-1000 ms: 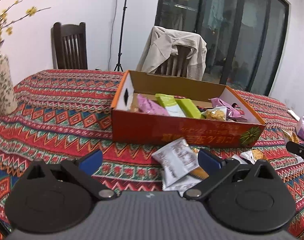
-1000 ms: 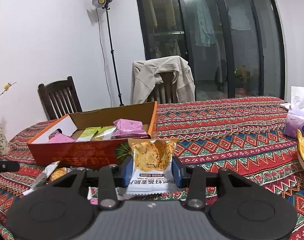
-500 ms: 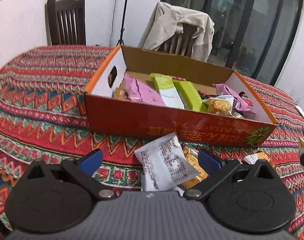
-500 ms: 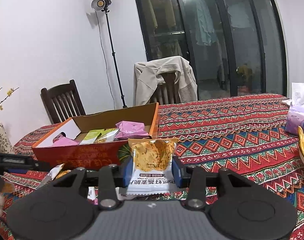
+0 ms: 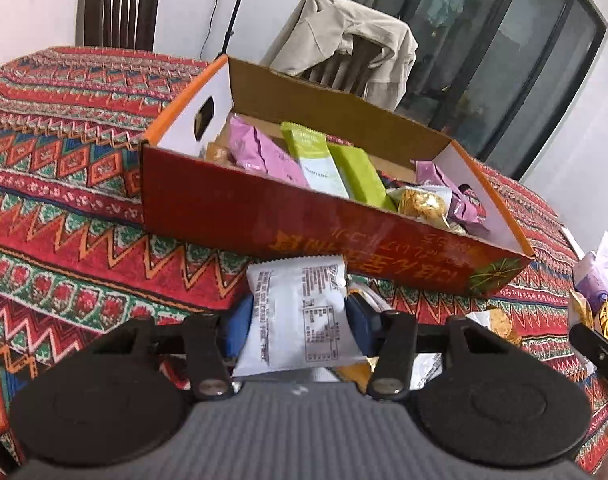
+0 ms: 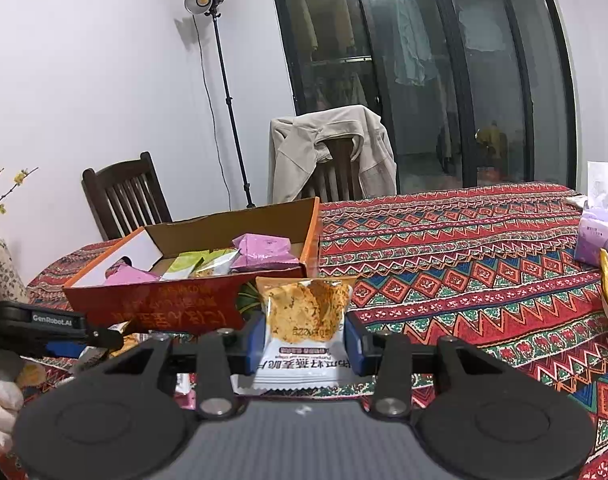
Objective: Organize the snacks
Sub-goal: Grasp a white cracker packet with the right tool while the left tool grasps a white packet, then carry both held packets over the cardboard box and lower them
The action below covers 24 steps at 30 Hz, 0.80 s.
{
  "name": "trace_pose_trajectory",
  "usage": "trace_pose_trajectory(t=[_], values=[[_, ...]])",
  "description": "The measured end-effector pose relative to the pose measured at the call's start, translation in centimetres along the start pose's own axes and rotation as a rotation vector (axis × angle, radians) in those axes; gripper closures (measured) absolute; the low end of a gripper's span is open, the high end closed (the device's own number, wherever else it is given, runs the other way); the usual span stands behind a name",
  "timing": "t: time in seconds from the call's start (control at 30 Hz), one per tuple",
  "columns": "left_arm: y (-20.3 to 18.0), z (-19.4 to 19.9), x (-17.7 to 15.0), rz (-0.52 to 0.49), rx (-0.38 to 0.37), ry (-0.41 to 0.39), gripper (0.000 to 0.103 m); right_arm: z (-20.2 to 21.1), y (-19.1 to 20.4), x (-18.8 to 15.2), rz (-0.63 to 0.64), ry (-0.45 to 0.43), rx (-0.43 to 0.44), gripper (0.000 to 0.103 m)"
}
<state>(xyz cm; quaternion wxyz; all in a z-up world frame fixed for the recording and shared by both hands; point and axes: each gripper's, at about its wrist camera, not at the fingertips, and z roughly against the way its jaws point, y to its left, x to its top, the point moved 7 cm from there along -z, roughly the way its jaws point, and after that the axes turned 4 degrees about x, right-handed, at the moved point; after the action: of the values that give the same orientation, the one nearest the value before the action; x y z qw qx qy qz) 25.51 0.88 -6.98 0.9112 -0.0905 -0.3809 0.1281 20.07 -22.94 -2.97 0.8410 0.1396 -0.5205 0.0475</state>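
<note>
The left gripper [image 5: 298, 312] is closing its jaws on a white snack packet [image 5: 300, 316], and the blue pads [image 5: 240, 326] touch both its sides. The red box [image 5: 304, 224] sits just past it at 12 o'clock, with pink and green snacks [image 5: 320, 160] inside. More packets [image 5: 500, 322] lie on the patterned tablecloth [image 5: 64, 200] at 3 o'clock. The right gripper [image 6: 304, 338] is nearly shut, squeezing a cracker packet [image 6: 304, 320] that stands upright between its jaws. The box is at 10 o'clock from it.

left gripper [image 5: 298, 314] dropped closer to the table, jaws closing – blue pads seemingly touching the white packet [image 5: 300, 316]
</note>
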Motion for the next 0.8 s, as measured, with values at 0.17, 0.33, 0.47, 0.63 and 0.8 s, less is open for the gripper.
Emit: trace_pose_trajectory(t=[0.17, 0.33, 0.47, 0.63, 0.8], values=[[0.3, 0.9, 0.3, -0.007, 0.014, -0.032, 0.053, -0.2, 0.0, -0.1, -0.001, 0.002, -0.001, 0.063], [0.0, 2.1, 0.6, -0.040, 0.035, -0.076, 0.053, -0.1, -0.1, 0.0, -0.001, 0.002, 0.000, 0.063], [-0.4, 3.2, 0.5, -0.064, 0.028, -0.106, 0.053, -0.2, -0.1, -0.1, -0.001, 0.001, 0.004, 0.063], [-1.0, 4.7, 0.5, -0.101, 0.018, -0.147, 0.053, -0.4, 0.1, -0.1, -0.002, -0.005, 0.021, 0.063], [-1.5, 6.2, 1.0, -0.128, 0.014, -0.187, 0.053, -0.4, 0.7, 0.3, 0.012, -0.020, 0.035, 0.063]])
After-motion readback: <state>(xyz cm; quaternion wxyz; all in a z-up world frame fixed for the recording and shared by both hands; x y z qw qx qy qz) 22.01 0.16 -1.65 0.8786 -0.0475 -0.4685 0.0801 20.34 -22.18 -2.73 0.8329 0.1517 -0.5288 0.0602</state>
